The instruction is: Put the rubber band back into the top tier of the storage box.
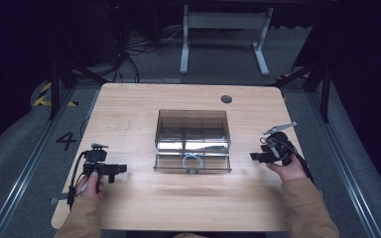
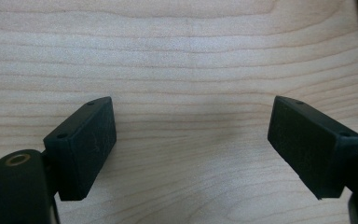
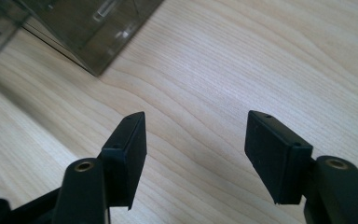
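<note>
A smoky clear plastic drawer box (image 1: 192, 141) sits at the middle of the wooden table (image 1: 129, 109), its lower drawer pulled out toward me with a pale coiled item (image 1: 192, 159) inside. My left gripper (image 1: 121, 169) rests low over the table left of the box, held by a hand; in the left gripper view its jaws (image 2: 192, 140) stand wide apart over bare wood, open. My right gripper (image 1: 254, 156) sits right of the box, pointing at it. The right gripper's jaws (image 3: 196, 149) are open with nothing between them, and a corner of the box (image 3: 84, 28) lies ahead.
A round dark grommet (image 1: 226, 99) is set in the table's far edge. Beyond the table stand a white desk frame (image 1: 223, 34) and cables on the grey floor. Bare wood lies in front of the box and on both sides.
</note>
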`<state>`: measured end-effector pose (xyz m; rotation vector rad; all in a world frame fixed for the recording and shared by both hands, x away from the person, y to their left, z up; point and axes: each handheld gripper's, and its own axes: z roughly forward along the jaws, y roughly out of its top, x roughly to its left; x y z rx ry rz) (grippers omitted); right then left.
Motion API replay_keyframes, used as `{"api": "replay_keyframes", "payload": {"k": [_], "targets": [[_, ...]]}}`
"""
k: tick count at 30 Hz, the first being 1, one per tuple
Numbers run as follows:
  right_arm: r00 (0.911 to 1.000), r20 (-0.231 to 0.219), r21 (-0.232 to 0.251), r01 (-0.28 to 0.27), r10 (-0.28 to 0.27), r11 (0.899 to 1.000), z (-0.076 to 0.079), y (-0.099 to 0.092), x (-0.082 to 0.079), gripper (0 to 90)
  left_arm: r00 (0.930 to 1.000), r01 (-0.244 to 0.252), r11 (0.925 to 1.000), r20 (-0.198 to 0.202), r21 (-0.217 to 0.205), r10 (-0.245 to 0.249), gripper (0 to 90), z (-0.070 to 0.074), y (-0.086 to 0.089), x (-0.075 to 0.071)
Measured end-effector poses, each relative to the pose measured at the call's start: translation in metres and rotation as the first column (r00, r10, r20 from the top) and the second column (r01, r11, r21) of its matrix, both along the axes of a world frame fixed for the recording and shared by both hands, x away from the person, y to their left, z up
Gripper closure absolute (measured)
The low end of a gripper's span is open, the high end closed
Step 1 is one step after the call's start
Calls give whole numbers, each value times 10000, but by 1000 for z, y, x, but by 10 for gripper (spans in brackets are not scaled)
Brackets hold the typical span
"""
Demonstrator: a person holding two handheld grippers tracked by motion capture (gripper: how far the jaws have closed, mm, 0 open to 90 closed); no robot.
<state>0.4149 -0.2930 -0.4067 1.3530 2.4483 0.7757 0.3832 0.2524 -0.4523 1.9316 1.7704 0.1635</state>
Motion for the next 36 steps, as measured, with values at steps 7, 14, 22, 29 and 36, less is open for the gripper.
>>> {"api": "replay_keyframes", "payload": {"k": [7,14,22,29,36], "targets": [[9999,-104,-113,10,-11,9999,-11,1,2,380,10000,2,10000,-2,-3,-2,159,0,0,0],[9996,66,-210,-257,258,9994,-22,4,-5,383,10000,19,10000,-3,-43,-19,159,0,0,0],[9977,421,-128,-525,530,9985,-32,8,-18,378,10000,48,10000,2,-26,-48,156,0,-1,1],[9957,616,-148,-682,690,9976,-36,12,-22,373,10000,68,10000,3,-45,-68,156,0,-1,1],[9959,561,-228,-694,706,9973,-38,14,-22,373,9999,95,9999,49,-71,-94,156,-1,-1,1]]}}
